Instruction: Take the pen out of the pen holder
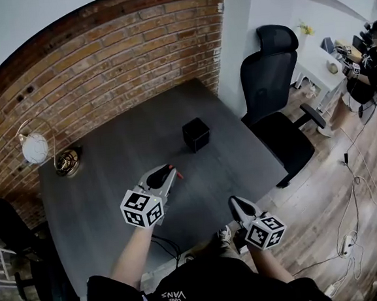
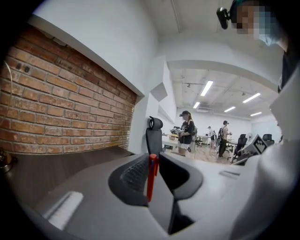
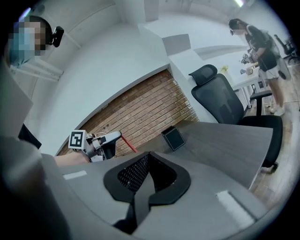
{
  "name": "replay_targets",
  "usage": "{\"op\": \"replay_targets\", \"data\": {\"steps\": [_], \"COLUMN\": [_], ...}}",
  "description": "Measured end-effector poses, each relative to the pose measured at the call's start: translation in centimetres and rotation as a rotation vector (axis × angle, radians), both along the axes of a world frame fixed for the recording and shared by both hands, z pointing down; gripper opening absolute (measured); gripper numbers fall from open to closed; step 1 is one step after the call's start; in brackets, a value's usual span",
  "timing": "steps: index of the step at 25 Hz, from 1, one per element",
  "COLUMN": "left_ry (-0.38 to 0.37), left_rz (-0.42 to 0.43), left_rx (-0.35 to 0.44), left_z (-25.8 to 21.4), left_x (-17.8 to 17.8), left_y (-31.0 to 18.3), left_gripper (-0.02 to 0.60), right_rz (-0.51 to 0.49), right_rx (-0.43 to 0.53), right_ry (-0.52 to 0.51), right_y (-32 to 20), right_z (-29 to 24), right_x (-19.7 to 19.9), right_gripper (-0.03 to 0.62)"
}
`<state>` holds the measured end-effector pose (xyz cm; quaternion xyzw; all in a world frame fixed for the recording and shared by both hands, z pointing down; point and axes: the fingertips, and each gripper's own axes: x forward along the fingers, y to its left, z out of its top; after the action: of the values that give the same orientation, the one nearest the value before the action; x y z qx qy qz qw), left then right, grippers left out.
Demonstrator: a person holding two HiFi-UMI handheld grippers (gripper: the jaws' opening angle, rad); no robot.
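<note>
Table [image 1: 110,153]: grey and mostly bare. Lamp [image 1: 34,148] and a brass piece [image 1: 67,162] sit at its 9 o'clock edge, well clear of the work. Chair [image 1: 278,93] is off the table at 2 o'clock, no factor.

Holder [image 1: 195,134]: black cube near the table's middle, upright, no pen showing in it from here.

Left gripper [image 1: 167,171]: over the table, at 7 o'clock from the holder and apart from it. Jaws clamped on the pen [image 2: 150,180]. It's red and stands roughly upright across the pads, with one end poking out past the tips [image 1: 177,176].

Right gripper [image 1: 236,203]: at the near edge, 5 o'clock of the left one. Jaws pressed together, nothing in them.

My read: extraction looks done, what's left is carry and set-down.
- Hold the squeeze as is. The pen is thin and can pivot in the pads if the grip eases.
- Pick a bare spot toward 7 o'clock, away from the holder.
- Lower until the pen nearly lies on the table before letting go, or it'll roll.
- Right gripper can stay parked.
</note>
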<state>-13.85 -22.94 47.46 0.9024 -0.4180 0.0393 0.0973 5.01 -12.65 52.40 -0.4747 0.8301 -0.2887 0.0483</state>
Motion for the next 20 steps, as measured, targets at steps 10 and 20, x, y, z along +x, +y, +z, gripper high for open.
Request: {"op": "replay_targets", "data": {"steps": [10, 20], "left_ry": [0.012, 0.055], "left_rz": [-0.026, -0.078], "left_rx": [-0.057, -0.112], "left_z": [3.8, 5.9], "left_x": [-3.0, -6.1], "left_y": [6.1, 10.8], "left_gripper": [0.121, 0.121], "right_rz": [0.015, -0.007], "right_rx": [-0.027, -0.035], "right_ry": [0.008, -0.003], "right_y": [4.0, 6.3], "right_z": [1.6, 2.2], "right_x": [-2.9, -5.7], "right_gripper": [0.002, 0.002]}}
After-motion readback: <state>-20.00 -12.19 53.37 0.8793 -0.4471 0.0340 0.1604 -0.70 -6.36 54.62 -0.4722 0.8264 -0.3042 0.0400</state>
